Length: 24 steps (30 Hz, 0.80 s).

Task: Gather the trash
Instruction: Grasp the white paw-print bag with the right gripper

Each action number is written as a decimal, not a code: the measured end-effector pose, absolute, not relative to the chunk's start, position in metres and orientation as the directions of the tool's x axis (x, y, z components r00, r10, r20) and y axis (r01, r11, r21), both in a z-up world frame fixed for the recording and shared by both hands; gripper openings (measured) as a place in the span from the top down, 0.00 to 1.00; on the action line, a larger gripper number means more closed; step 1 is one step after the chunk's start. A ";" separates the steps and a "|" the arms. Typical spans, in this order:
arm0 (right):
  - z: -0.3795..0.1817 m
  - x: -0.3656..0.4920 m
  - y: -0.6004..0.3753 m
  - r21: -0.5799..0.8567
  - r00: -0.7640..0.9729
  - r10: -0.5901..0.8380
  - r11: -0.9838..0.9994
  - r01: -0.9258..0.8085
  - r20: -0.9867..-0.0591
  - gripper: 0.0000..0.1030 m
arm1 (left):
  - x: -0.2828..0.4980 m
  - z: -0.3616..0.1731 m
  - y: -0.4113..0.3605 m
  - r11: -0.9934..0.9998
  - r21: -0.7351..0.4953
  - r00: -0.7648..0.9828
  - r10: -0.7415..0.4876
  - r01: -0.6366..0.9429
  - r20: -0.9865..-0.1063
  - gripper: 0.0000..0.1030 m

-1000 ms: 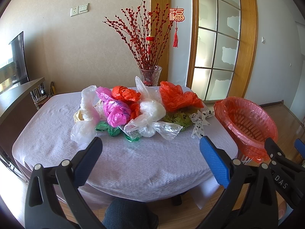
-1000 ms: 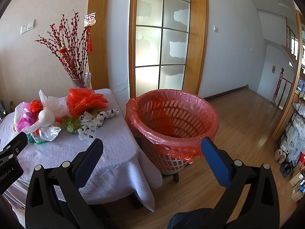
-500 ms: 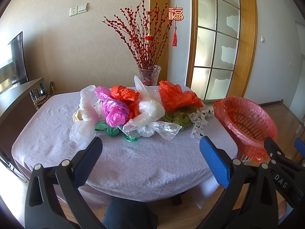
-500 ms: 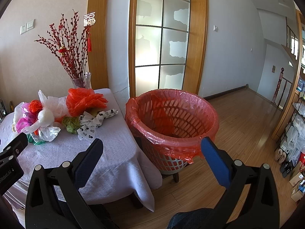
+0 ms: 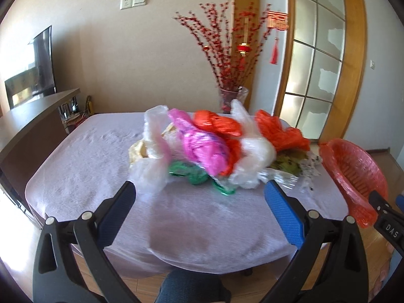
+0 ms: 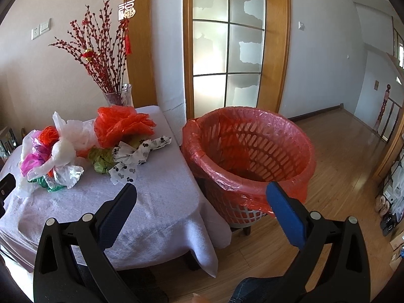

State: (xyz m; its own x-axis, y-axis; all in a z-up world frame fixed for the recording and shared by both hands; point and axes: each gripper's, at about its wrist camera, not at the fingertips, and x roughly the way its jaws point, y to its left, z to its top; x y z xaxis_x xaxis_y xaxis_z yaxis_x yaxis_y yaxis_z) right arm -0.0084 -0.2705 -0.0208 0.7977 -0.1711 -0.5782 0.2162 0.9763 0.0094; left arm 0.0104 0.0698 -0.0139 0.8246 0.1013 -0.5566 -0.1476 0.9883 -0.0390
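Observation:
A pile of crumpled plastic bags lies on the table [image 5: 96, 176]: a pink bag [image 5: 204, 151], white bags [image 5: 151, 166], orange bags [image 5: 277, 131], a green wad [image 5: 189, 173]. My left gripper [image 5: 199, 189] is open and empty, just in front of the pile. In the right wrist view the pile shows at left, with an orange bag [image 6: 121, 126] and a paw-print bag [image 6: 136, 156]. My right gripper [image 6: 202, 189] is open and empty, in front of the table corner and the basket [image 6: 252, 151] lined with a red bag.
A glass vase [image 5: 232, 98] with red branches stands at the table's far edge. The basket [image 5: 353, 174] stands off the table's right side. A dark cabinet [image 5: 30, 131] is at the left. A wooden floor [image 6: 341, 164] stretches right.
My left gripper has moved forward and left towards the pile of bags, which now looks larger and blurred. The right gripper has barely moved.

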 end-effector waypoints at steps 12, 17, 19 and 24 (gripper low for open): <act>-0.039 0.083 -0.246 0.178 0.731 0.056 0.980 0.090 -0.680 0.47 | 0.026 -0.022 0.147 0.953 -0.055 0.792 0.216 -0.299 -0.571 0.04; -0.050 0.107 -0.230 0.182 0.705 0.087 0.981 0.060 -0.704 0.53 | 0.035 -0.024 0.155 0.950 -0.030 0.780 0.235 -0.309 -0.581 0.07; -0.054 0.113 -0.225 0.179 0.692 0.092 0.982 0.054 -0.716 0.54 | 0.041 -0.027 0.161 0.949 -0.038 0.776 0.233 -0.313 -0.586 0.08; -0.067 0.124 -0.217 0.162 0.648 0.096 0.986 0.042 -0.755 0.70 | 0.057 -0.031 0.170 0.948 -0.053 0.764 0.219 -0.313 -0.607 0.13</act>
State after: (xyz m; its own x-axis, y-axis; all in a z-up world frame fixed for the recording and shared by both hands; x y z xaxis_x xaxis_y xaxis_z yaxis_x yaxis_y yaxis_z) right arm 0.1238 -0.2170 -0.0671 0.6484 0.0961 -0.7552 0.0420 0.9860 0.1616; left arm 0.0565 0.1698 -0.0314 0.7640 0.2188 -0.6070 -0.3134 0.9482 -0.0526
